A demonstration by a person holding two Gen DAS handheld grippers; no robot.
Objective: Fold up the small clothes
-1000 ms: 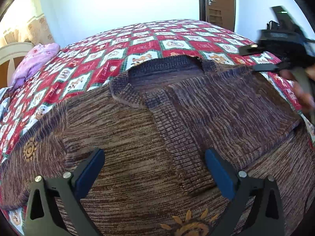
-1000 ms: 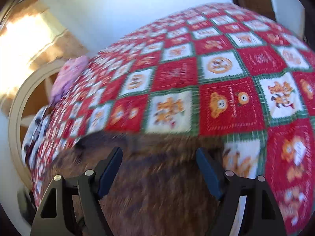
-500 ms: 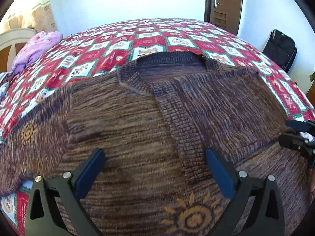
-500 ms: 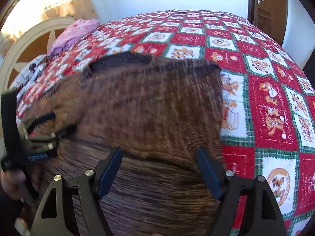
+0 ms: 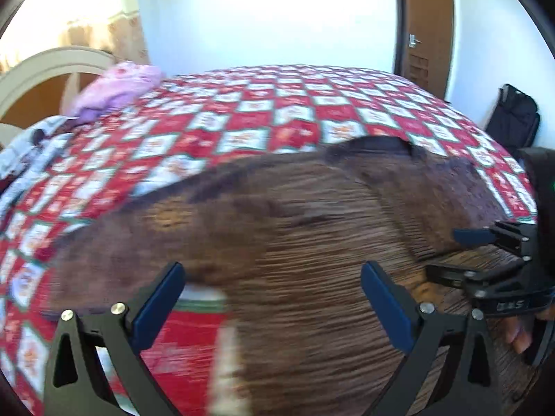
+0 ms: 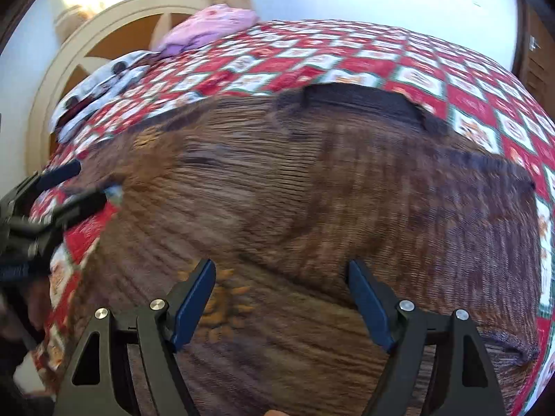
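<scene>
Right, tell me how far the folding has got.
Done: the brown cardigan lies spread on the checked bedspread, and one side looks turned in over the front. In hand: nothing; the left hand-held gripper and right hand-held gripper both hover open above the knit. Left: gripping an edge, then the remaining folds. Motion blur hides finer detail.

both cameras ride the grippers, looking steeply down and close over the brown cardigan (image 5: 312, 242) on the quilt (image 5: 242, 118). each view catches the other gripper and shares the headboard (image 6: 114, 27).
</scene>
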